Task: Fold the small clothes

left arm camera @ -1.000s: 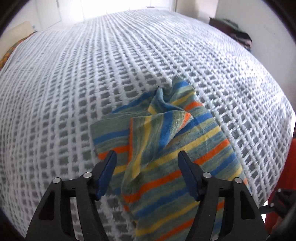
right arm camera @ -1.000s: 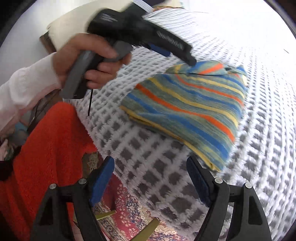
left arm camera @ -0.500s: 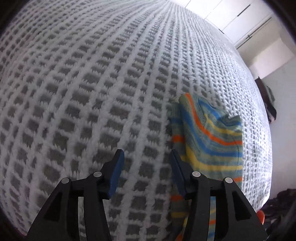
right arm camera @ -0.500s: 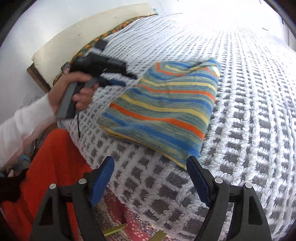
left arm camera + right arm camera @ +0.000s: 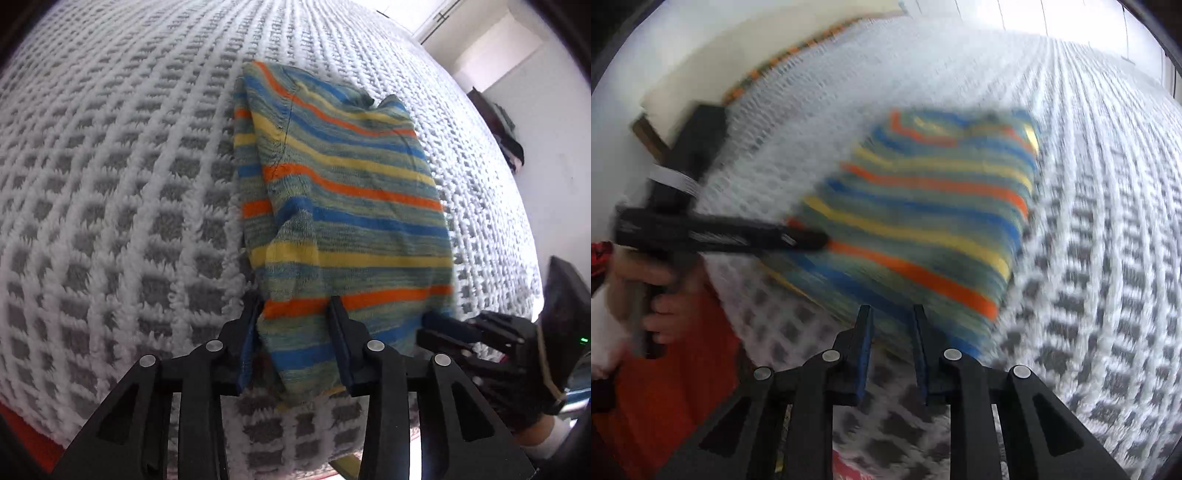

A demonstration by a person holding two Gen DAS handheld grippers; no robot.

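Between the left gripper's (image 5: pixel 295 325) fingers sits the near hem of the striped garment (image 5: pixel 343 192), pinched at its near-left corner; the rest lies flat ahead on the white waffle bedspread (image 5: pixel 110 166). The right gripper (image 5: pixel 891 325) looks narrowed onto the hem's other end, though blur leaves its grip unclear; probably both corners get held so the hem lifts evenly for a fold away.

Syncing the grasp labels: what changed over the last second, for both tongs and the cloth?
Both tongs closed in on the near edge of the striped garment. The left tongs, wide open and off to its side before, now straddle its near corner, narrowed. The right tongs moved forward from open and clear of it to nearly closed at the edge; motion blur hides whether they grip. The garment remains folded flat on the white waffle bedspread.
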